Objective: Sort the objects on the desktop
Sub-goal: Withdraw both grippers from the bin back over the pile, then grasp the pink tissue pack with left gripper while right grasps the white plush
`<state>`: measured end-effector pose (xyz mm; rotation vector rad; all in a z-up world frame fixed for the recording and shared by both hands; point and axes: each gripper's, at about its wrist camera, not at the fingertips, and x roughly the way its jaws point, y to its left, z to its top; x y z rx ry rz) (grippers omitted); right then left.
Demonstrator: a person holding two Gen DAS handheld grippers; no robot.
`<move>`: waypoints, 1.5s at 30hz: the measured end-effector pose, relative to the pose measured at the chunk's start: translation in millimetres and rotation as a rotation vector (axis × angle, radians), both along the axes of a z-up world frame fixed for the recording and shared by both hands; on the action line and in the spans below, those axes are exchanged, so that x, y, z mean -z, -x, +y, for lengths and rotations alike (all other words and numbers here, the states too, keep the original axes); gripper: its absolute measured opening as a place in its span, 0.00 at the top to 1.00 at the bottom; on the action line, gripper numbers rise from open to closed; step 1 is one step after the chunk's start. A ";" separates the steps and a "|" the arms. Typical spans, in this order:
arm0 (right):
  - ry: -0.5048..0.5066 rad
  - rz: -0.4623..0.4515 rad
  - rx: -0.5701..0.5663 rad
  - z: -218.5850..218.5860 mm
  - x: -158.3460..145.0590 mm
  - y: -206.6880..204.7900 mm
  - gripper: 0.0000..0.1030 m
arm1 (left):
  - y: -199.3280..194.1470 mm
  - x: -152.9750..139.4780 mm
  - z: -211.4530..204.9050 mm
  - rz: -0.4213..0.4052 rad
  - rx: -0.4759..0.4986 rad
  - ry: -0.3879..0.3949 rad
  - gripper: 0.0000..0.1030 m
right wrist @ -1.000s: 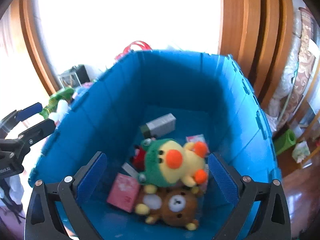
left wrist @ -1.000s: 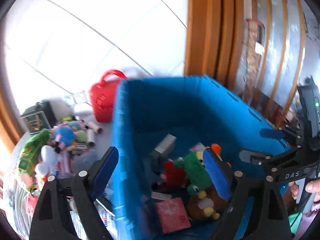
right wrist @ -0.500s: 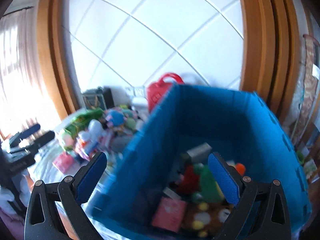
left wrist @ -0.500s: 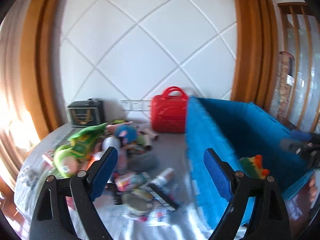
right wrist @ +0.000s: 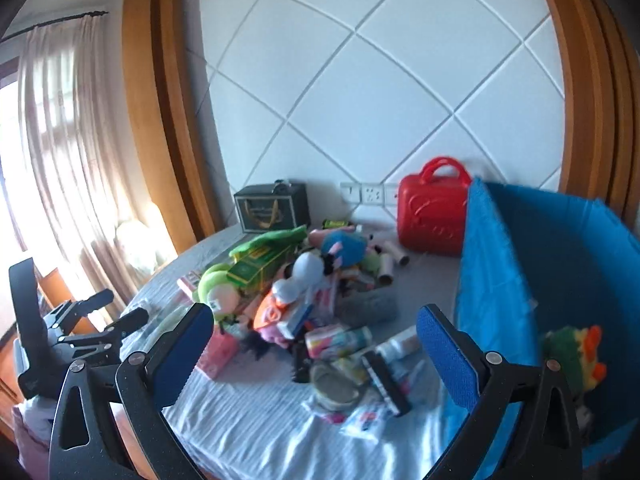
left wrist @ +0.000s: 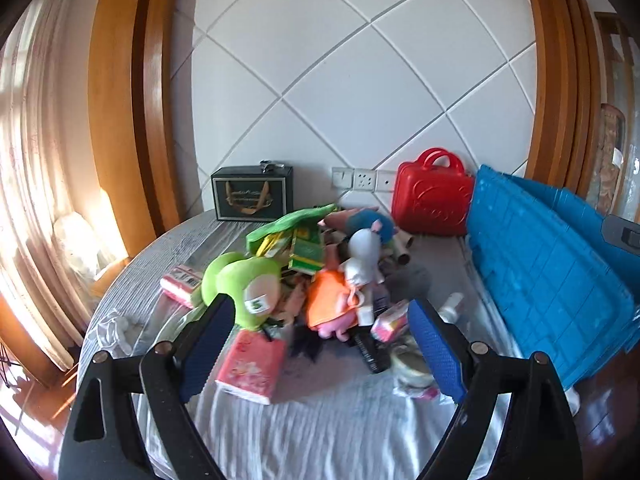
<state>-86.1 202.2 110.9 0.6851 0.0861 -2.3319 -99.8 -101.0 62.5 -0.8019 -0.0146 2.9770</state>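
Observation:
A pile of toys and small items lies on the round table (left wrist: 312,440): a green plush (left wrist: 244,284), an orange and white plush (left wrist: 340,296), a pink box (left wrist: 252,364) and a green packet (left wrist: 296,240). My left gripper (left wrist: 320,344) is open and empty above the table's near side, facing the pile. My right gripper (right wrist: 316,356) is open and empty, over the table beside the blue bin (right wrist: 496,280). A green and orange plush (right wrist: 576,356) lies inside the bin. The left gripper also shows in the right wrist view (right wrist: 116,312), at the far left.
A red case (left wrist: 432,200) and a black box (left wrist: 252,196) stand at the wall. The blue bin (left wrist: 540,272) takes the table's right side. Bottles and packets (right wrist: 352,344) lie near the bin. A curtain (left wrist: 36,168) hangs on the left.
Both grippers have pulled back from over the blue bin and swung left, now facing the pile on the table. Both stay open and empty.

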 end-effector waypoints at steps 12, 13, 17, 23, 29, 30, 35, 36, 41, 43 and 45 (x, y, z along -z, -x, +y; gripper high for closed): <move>-0.102 -0.178 0.055 -56.7 70.7 29.1 0.00 | 46.9 61.2 -45.4 -0.141 0.020 -0.062 0.14; -0.101 -0.190 0.043 -60.4 74.8 33.9 0.00 | 52.4 65.8 -47.9 -0.155 0.007 -0.059 0.14; -0.105 -0.250 0.025 -80.0 95.8 69.4 0.00 | 74.0 76.9 -59.8 -0.196 -0.060 -0.036 0.14; -0.111 -0.366 -0.016 -109.2 132.9 134.2 0.00 | 108.8 102.8 -85.0 -0.274 -0.202 -0.036 0.14; -0.120 -0.427 -0.042 -131.2 161.8 171.5 0.01 | 125.1 125.3 -92.7 -0.334 -0.255 -0.034 0.14; -0.119 -0.438 -0.053 -134.7 165.0 174.2 0.02 | 128.9 127.5 -91.5 -0.339 -0.253 -0.038 0.14; -0.139 -0.454 -0.054 -150.2 174.2 186.4 0.23 | 153.3 135.0 -74.1 -0.356 -0.182 -0.020 0.14; -0.133 -0.466 -0.047 -152.3 175.8 189.4 0.23 | 159.5 137.4 -68.7 -0.356 -0.155 -0.015 0.14; -0.108 -0.494 -0.002 -170.5 174.4 200.7 0.25 | 186.9 147.8 -50.9 -0.374 -0.047 -0.022 0.14; -0.110 -0.490 0.016 -180.0 173.0 205.0 0.28 | 195.4 150.0 -48.5 -0.374 -0.014 -0.025 0.14; -0.110 -0.494 0.039 -192.2 174.1 212.7 0.32 | 204.8 152.0 -49.2 -0.374 0.006 -0.018 0.14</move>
